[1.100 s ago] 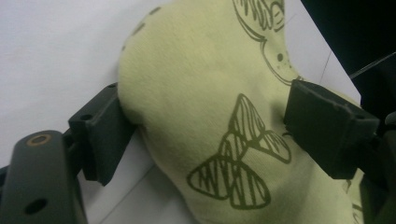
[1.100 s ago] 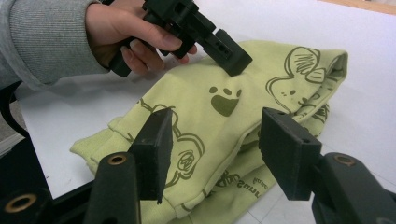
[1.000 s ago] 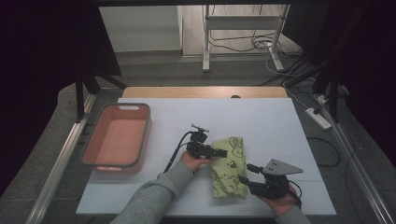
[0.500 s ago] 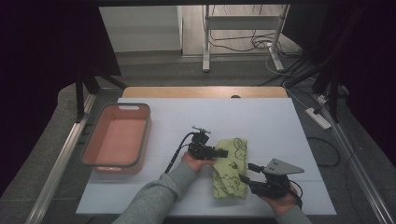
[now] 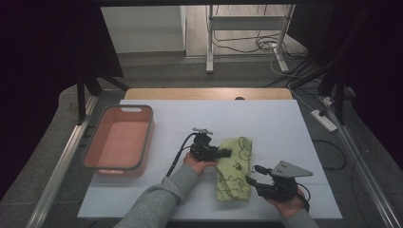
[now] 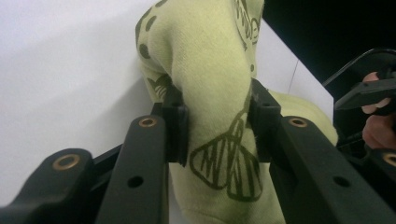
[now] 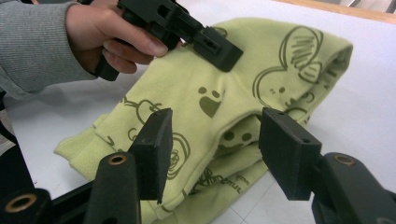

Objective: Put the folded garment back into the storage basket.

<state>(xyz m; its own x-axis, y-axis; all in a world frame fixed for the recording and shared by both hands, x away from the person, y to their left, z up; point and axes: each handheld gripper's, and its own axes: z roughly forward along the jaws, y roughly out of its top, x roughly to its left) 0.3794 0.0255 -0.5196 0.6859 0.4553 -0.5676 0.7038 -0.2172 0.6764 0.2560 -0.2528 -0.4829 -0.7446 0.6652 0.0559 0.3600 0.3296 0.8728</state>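
Observation:
A yellow-green cloth (image 5: 234, 167) printed with dark cartoon figures lies folded on the white table (image 5: 266, 118). My left gripper (image 5: 223, 153) is at the cloth's upper left edge. In the left gripper view its jaws have just been closing, and the pads (image 6: 180, 126) now pinch a raised fold of the cloth (image 6: 210, 84). My right gripper (image 5: 254, 175) rests at the cloth's lower right side. Its jaws stand apart (image 7: 215, 140) with the cloth (image 7: 280, 70) lying ahead of them, untouched. The left gripper (image 7: 219, 49) and the hand holding it show beyond.
A salmon-pink bin (image 5: 148, 137) stands on the table's left part. A wooden strip (image 5: 204, 93) runs along the far edge. Cables and a power strip (image 5: 323, 120) lie on the floor to the right, and a metal stand (image 5: 209, 38) is behind the table.
The left gripper has shifted a little right onto the cloth's edge and its jaws have come together on a fold, bunching it. The right gripper has stayed still.

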